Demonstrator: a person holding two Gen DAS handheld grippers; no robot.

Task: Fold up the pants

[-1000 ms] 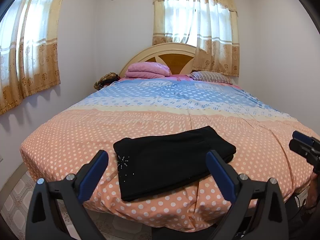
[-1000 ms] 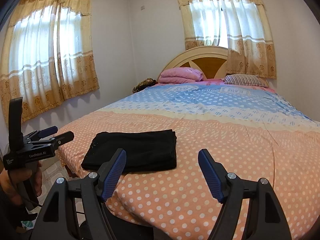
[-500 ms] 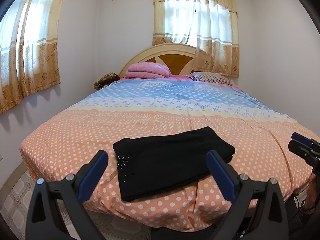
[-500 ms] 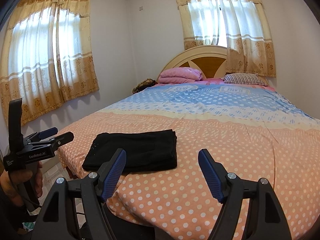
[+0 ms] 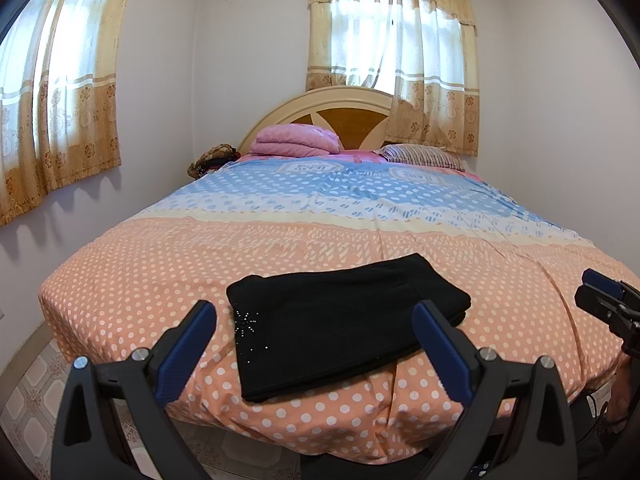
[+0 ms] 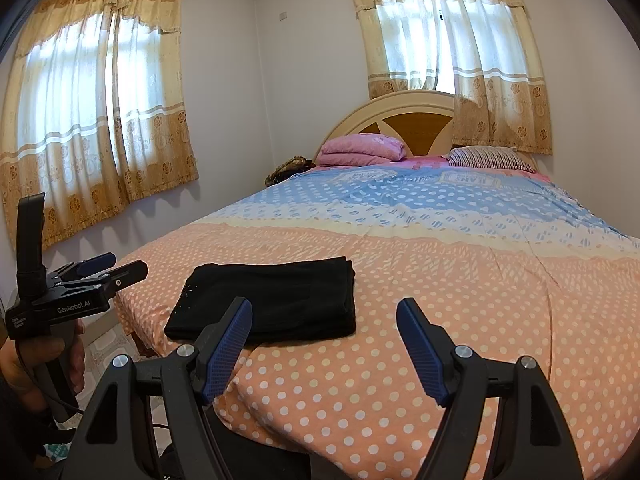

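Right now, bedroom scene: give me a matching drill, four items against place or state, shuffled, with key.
Items:
1. black pants
2. pink pillow
3. striped pillow
4. left gripper

Descriptions:
A. by the headboard, on the right
B. open, holding nothing
C. folded, near the foot of the bed
D. by the headboard, on the left

Pairs: 1-C, 2-D, 3-A, 4-B
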